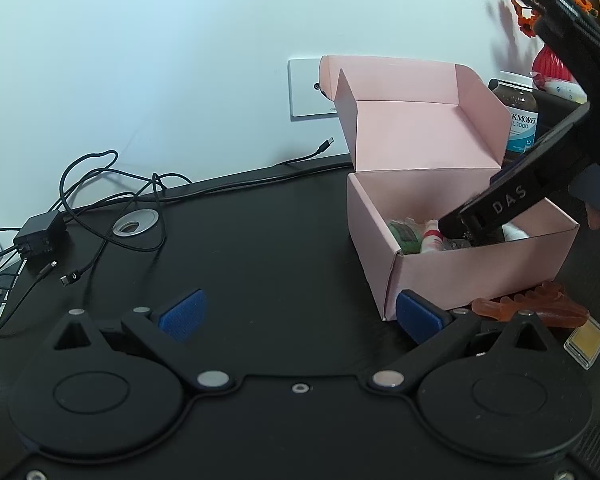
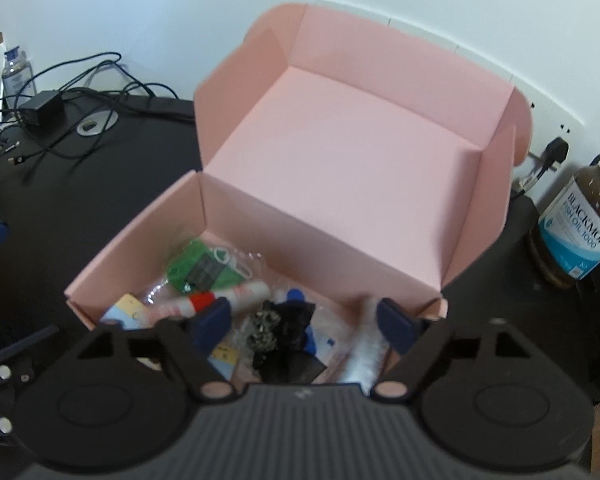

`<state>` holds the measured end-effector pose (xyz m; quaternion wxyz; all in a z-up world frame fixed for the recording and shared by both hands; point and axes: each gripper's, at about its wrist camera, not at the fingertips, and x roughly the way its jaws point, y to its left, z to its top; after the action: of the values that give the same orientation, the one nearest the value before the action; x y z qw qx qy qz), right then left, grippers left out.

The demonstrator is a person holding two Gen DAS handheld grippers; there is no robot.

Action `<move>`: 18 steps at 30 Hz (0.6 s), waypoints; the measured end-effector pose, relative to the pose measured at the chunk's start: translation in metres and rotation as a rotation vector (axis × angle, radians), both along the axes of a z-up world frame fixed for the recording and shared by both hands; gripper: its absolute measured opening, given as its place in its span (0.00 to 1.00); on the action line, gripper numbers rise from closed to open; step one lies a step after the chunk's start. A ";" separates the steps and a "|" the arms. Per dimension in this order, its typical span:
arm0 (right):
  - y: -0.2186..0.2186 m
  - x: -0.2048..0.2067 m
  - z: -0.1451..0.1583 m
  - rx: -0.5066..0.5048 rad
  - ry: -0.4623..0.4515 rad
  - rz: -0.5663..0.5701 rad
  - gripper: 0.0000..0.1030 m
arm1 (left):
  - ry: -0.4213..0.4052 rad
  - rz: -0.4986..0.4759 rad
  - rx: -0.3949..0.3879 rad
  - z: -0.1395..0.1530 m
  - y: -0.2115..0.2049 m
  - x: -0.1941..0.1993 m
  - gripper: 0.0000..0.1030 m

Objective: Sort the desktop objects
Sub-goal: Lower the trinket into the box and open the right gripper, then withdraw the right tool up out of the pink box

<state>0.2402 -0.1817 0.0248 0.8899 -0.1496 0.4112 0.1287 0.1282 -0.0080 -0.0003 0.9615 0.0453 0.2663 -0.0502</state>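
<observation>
A pink cardboard box (image 1: 472,268) (image 2: 140,248) stands on the black desk with its lid up. Inside lie a green item in plastic (image 2: 196,266), a white tube with a red band (image 2: 220,300), a blue-and-yellow card (image 2: 124,312) and a dark crumpled object (image 2: 284,328). My right gripper (image 2: 304,320) hangs open over the box's near part, with the dark object below and between its pads, not pinched. My left gripper (image 1: 300,314) stands open low over the desk, its right pad (image 1: 418,316) next to the box's front corner. An orange claw-shaped clip (image 1: 536,308) and a small yellow-lidded case (image 1: 586,342) lie in front of the box.
A tangle of black cables and a charger (image 1: 40,236) lies at the desk's left, near a round grommet (image 1: 134,226). A brown fish-oil bottle (image 2: 576,224) stands right of the box. A red vase with orange flowers (image 1: 550,62) stands behind. A white wall plate (image 1: 308,92) sits behind the box.
</observation>
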 end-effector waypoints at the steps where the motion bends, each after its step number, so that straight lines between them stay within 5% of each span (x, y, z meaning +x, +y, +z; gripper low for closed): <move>1: 0.000 0.000 0.002 0.003 -0.006 0.000 0.85 | 0.000 0.000 0.000 0.000 0.000 0.000 1.00; 8: 0.002 0.001 0.004 0.010 -0.018 -0.006 0.99 | 0.001 -0.002 -0.002 0.000 0.000 0.000 1.00; 18: -0.003 -0.015 0.017 0.073 -0.106 -0.065 0.99 | -0.003 -0.002 -0.004 0.000 0.000 -0.001 1.00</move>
<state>0.2253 -0.1850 0.0420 0.9191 -0.1102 0.3630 0.1066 0.1273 -0.0077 0.0001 0.9619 0.0435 0.2648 -0.0514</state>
